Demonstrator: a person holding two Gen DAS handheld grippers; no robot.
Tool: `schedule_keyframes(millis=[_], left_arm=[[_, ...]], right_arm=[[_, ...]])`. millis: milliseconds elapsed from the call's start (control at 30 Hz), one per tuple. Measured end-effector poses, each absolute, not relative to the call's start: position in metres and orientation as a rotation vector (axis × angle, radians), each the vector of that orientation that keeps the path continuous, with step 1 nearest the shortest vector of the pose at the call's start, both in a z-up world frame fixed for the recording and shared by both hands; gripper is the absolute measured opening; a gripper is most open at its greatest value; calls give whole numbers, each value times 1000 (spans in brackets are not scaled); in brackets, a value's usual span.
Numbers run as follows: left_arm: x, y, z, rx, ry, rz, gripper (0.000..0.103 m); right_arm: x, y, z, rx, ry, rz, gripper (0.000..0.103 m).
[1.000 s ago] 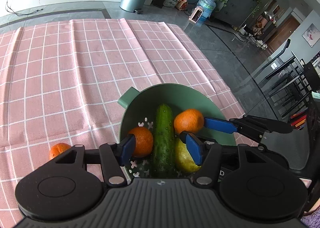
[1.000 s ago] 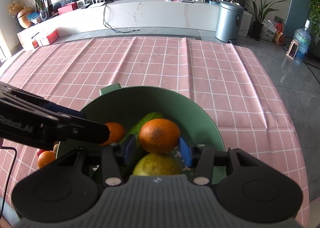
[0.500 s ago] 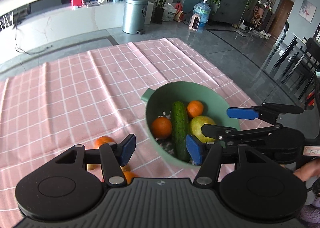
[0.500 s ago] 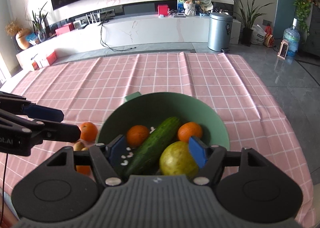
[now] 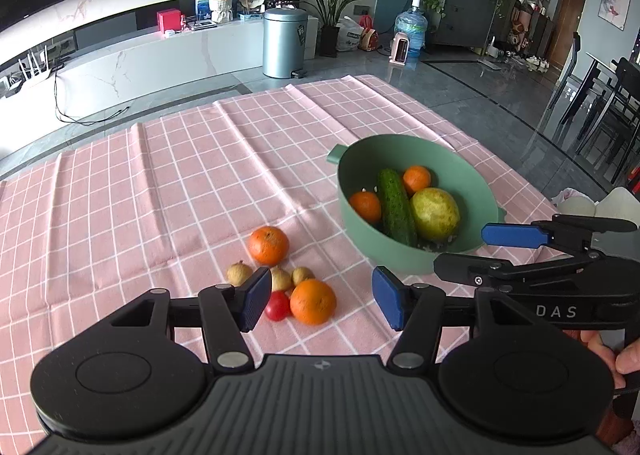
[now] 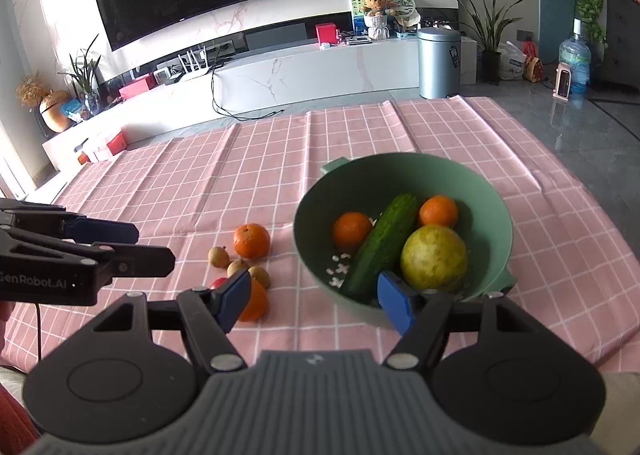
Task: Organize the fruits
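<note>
A green bowl (image 5: pixel 472 171) (image 6: pixel 496 199) holds two oranges (image 5: pixel 365 206), a cucumber (image 5: pixel 396 207) and a yellow-green pear (image 5: pixel 435 214). On the pink checked cloth to its left lie two oranges (image 5: pixel 268 245) (image 5: pixel 313 301), a red cherry tomato (image 5: pixel 277 306) and three small brown fruits (image 5: pixel 239 272). My left gripper (image 5: pixel 322 301) is open and empty, raised above the loose fruit. My right gripper (image 6: pixel 314 301) is open and empty, near the bowl's front rim.
The pink checked cloth (image 5: pixel 160 183) covers the table, whose right edge drops to a grey floor. A white TV bench (image 6: pixel 304 71) and a metal bin (image 6: pixel 439 62) stand beyond the far edge. Dark chairs (image 5: pixel 600 107) are at the right.
My right gripper opened and let an orange go into the bowl. Both grippers have pulled back and up from the bowl, so the loose fruit on the cloth shows.
</note>
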State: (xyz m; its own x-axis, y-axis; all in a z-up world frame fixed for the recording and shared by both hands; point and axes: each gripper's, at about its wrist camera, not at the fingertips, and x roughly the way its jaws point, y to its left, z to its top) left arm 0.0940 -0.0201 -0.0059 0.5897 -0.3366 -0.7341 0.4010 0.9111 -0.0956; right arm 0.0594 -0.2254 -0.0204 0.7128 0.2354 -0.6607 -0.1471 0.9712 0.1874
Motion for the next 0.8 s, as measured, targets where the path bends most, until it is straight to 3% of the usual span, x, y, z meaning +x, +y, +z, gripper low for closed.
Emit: schedule_keyframes(millis=[333,533,600,800], left_arm=[[85,2,-33,30,844,-442,68],[87,12,-47,7,860,-429,65],[88,15,-53,-10,870,-426,63],[96,22,-62,-28,891,-407,60]], right_arm=[[46,-199,-48,85,793,216,67],[49,-187,-59,59,816,226,62],[52,-183,-62,54,826,231,56],[63,-174,-72,50,858,242,54]])
